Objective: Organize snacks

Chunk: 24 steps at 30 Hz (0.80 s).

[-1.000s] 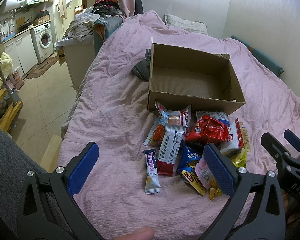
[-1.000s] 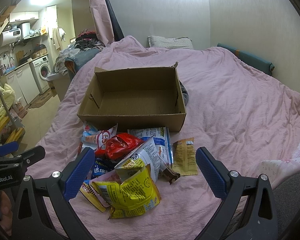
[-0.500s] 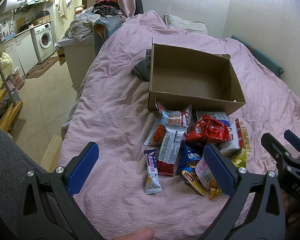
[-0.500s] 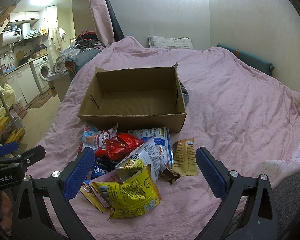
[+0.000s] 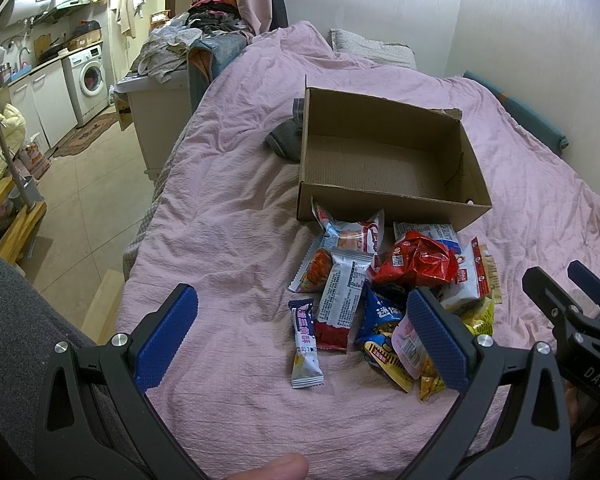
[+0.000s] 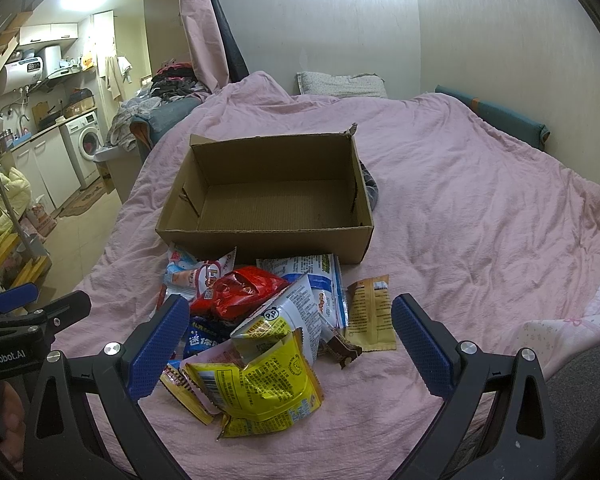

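An open, empty cardboard box (image 5: 384,160) (image 6: 268,196) sits on a pink bed. A pile of snack packets lies in front of it: a red crumpled bag (image 5: 416,264) (image 6: 236,292), a yellow bag (image 6: 260,388), a white-blue bar (image 5: 305,344), a white packet (image 5: 342,292), a tan packet (image 6: 370,314). My left gripper (image 5: 300,332) is open and empty, hovering over the near side of the pile. My right gripper (image 6: 288,344) is open and empty above the yellow bag. Each gripper shows at the edge of the other's view.
The pink bedspread (image 6: 480,216) stretches right and back to a pillow (image 6: 340,86). A grey cloth (image 5: 286,142) lies beside the box. The bed edge drops to the floor (image 5: 84,200) on the left, with a cabinet and washing machine (image 5: 90,76) beyond.
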Each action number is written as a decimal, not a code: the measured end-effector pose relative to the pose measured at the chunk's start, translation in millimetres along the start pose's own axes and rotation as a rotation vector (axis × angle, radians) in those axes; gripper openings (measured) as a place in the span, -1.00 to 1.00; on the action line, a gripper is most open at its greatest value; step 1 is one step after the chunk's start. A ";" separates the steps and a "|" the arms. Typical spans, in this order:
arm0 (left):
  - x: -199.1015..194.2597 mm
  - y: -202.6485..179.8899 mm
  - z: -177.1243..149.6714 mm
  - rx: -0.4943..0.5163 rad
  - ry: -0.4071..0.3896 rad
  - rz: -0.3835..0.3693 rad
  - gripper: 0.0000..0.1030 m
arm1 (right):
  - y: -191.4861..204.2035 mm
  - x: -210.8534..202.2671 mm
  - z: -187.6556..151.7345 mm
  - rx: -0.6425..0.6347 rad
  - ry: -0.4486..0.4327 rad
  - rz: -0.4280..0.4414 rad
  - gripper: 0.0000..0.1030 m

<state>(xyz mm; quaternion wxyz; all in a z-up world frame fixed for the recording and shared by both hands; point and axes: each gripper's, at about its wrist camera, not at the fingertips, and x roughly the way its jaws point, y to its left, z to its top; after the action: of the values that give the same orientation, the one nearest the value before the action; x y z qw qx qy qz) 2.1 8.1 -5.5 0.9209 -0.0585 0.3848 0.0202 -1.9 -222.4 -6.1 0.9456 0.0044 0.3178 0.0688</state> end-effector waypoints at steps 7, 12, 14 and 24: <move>-0.2 0.5 0.1 0.000 0.001 0.002 1.00 | -9.1 3.0 8.3 0.044 0.058 0.080 1.00; 2.1 9.5 -1.1 -0.021 0.016 0.031 1.00 | -27.1 21.0 6.9 0.095 0.185 0.161 1.00; 3.1 14.4 -1.6 -0.034 0.023 0.038 1.00 | -28.4 33.9 -1.0 0.102 0.269 0.176 1.00; 6.4 26.3 -0.1 -0.079 0.055 0.042 1.00 | 20.1 71.1 -32.1 -0.131 0.473 0.154 1.00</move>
<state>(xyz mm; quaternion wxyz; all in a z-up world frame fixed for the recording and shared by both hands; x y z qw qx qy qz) 4.4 34.1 -12.5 0.9064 -0.0876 0.4098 0.0529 32.3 -194.2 -73.3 0.8351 -0.0489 0.5239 0.1604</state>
